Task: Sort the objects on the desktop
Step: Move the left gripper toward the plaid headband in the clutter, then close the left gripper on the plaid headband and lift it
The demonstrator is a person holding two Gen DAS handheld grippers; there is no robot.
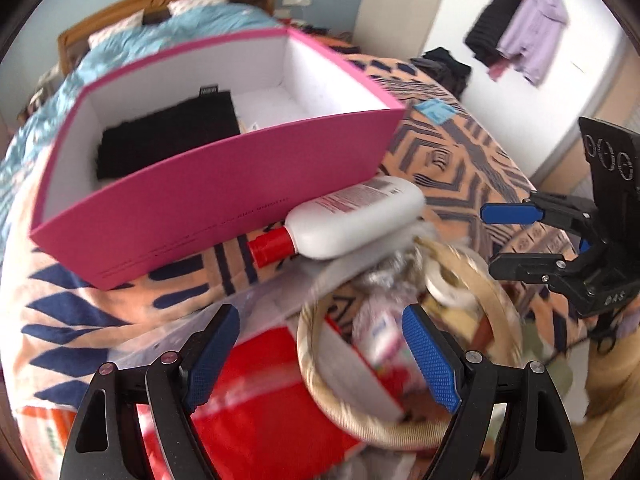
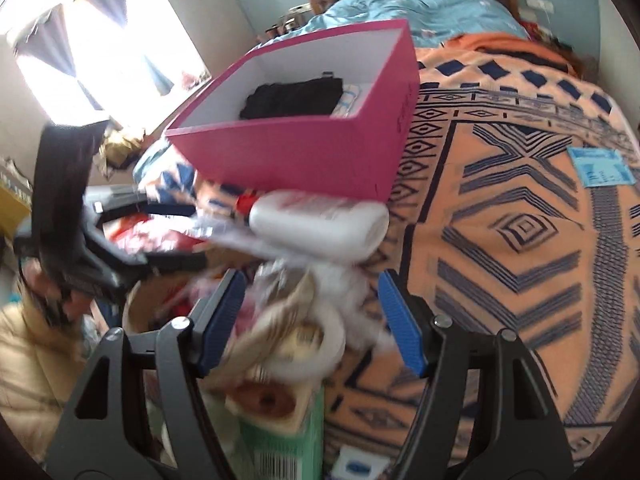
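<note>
Pink cardboard marks the sorting box (image 1: 224,196), which sits open-topped on the patterned bed blanket (image 1: 460,168) with a black folded cloth (image 1: 168,140) already lying inside. Just in front of its near wall a white bottle with a red cap (image 1: 352,220) lies on its side, its base nearest the box's corner. Nearer the cameras is a loose heap: a red package (image 1: 256,392), a beige ring-shaped band (image 1: 400,420), a white roll of tape (image 2: 320,344) and crinkled wrappers, all too blurred to name with confidence.

The left claw (image 1: 320,356) hangs released above the heap, nothing between its blue pads (image 1: 430,360). The right claw (image 2: 312,320) is likewise spread and empty, over the tape roll and wrappers.

The risk lies in the tangle. Closing on the heap could catch the band or a wrapper along with the chosen item and drag neighbours off the bed edge. The bottle, round and lying free, may roll if nudged, and the two claws work close enough together to collide.
</note>
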